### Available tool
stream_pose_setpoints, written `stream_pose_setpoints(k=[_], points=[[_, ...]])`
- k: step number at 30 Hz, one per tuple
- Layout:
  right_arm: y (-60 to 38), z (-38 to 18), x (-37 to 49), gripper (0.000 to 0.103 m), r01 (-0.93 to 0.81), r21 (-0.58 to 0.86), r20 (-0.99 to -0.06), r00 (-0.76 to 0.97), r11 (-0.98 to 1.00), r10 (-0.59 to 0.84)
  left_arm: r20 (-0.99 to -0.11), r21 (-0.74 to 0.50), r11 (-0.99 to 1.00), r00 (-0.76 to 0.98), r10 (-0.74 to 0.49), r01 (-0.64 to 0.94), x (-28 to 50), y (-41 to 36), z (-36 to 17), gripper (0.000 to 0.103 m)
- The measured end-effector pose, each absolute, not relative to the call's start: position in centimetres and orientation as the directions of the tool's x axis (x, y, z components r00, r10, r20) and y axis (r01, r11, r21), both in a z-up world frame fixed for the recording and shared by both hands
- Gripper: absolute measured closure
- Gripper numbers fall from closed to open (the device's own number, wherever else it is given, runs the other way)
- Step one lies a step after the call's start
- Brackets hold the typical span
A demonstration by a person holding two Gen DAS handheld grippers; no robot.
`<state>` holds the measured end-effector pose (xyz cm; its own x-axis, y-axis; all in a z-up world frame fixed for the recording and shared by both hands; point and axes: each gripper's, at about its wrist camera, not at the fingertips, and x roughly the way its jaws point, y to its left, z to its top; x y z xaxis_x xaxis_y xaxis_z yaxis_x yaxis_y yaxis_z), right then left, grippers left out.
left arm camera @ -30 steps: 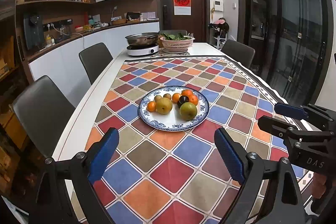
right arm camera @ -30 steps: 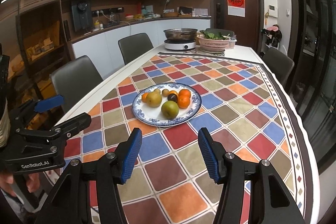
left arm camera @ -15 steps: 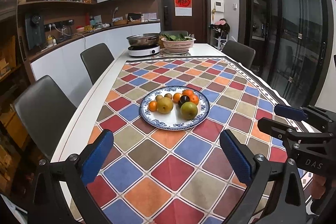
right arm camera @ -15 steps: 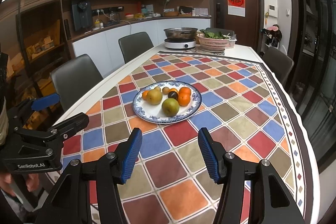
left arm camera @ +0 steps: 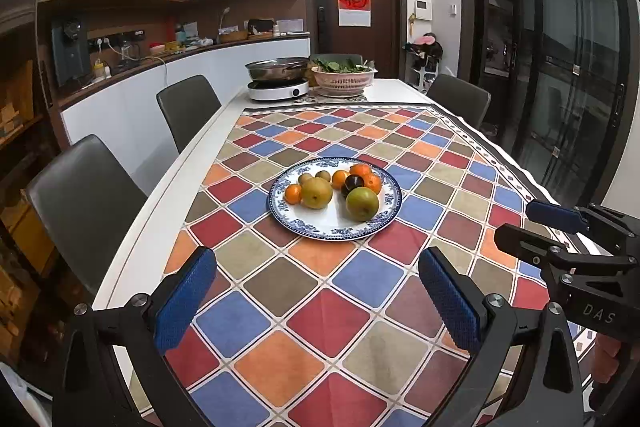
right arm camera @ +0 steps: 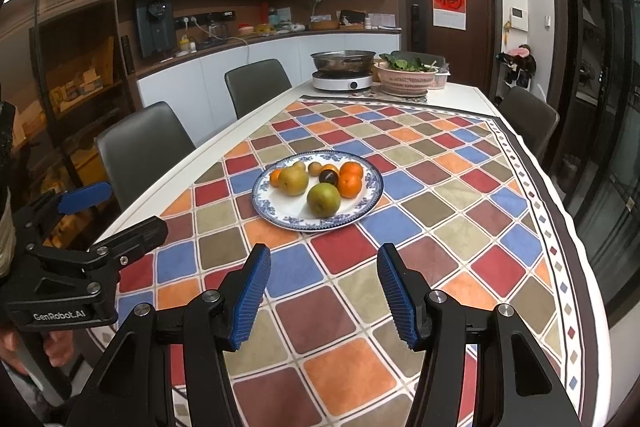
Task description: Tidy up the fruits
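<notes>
Blue-rim plate: 2 pears, oranges, dark plum.

Both views are evenly lit by overhead ceiling light. Exposure is moderate; the shelving at the left edges falls into dim shadow. Soft short shadows sit beneath the fruit on the plate. The glass doors show dark reflections. Fisheye distortion curves the edges, with black vignetting at corners. Focus is sharp centrally.
</notes>
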<state>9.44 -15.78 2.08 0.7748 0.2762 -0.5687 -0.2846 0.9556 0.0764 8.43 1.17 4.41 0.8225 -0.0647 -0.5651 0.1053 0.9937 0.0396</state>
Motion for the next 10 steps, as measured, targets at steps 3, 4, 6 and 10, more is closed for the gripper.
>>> stream_pose_setpoints(k=[3,4,6,10], points=[[-15.78,1.96,9.34,0.047,-0.285,0.078,-0.571,0.773,0.955,0.277,-0.569,0.034,0.994,0.819,-0.068,0.106,8.39,1.21,4.38,0.000],[-15.76,1.93,9.40,0.047,-0.284,0.076,-0.571,0.773,0.956,0.275,-0.571,0.032,0.994,0.818,-0.068,0.105,8.38,1.24,4.37,0.000],[-15.81,1.83,9.39,0.047,-0.284,0.076,-0.572,0.773,0.956,0.275,-0.571,0.034,0.994,0.818,-0.066,0.104,8.41,1.29,4.33,0.000],[-15.80,1.73,9.36,0.047,-0.284,0.077,-0.573,0.772,0.956,0.276,-0.572,0.035,0.994,0.818,-0.066,0.104,8.44,1.33,4.23,0.000]])
